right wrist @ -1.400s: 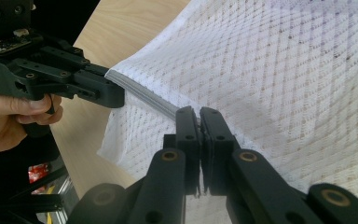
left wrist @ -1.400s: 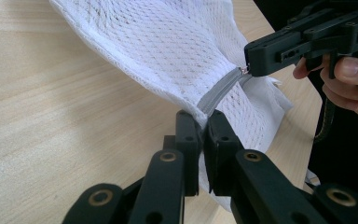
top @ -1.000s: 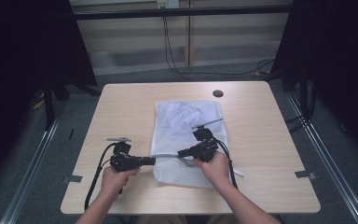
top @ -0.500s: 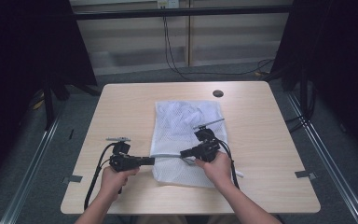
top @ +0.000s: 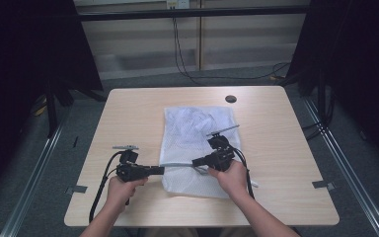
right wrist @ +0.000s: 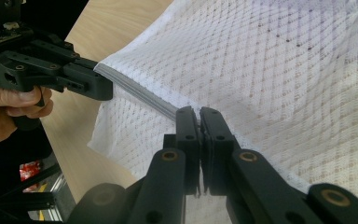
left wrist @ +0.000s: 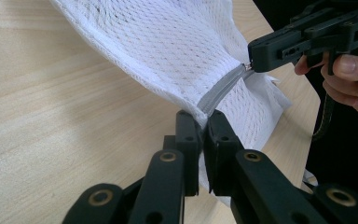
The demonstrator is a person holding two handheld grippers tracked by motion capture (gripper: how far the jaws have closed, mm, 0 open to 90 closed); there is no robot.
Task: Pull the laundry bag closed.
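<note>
The bag [top: 197, 148] in front of you is white mesh, rectangular, lying flat on the table [top: 286, 148] with its long side running away from you. A grey zipper [top: 177, 164] crosses its near part, and that strip is lifted off the table between your two grippers. In the left gripper view the mesh [left wrist: 177, 51] drapes down from the zipper [left wrist: 219, 91]; in the right gripper view the weave [right wrist: 284, 70] shows fine diamond holes and the zipper [right wrist: 140, 95] runs as a grey band.

The bag sits at the table's middle, nearer your right hand [top: 232, 175]. Your left gripper [top: 157, 171] meets it at the left edge, at the zipper's end. Your right gripper [top: 197, 162] reaches in over the mesh, at the zipper's other end.

Your left gripper [left wrist: 204, 122] has its jaws closed nearly together, pinching the zipper's end and the mesh edge between them. Your right gripper [right wrist: 199, 116] is closed just as tight on the zipper, gripping what looks like its small metal pull [left wrist: 248, 66].
</note>
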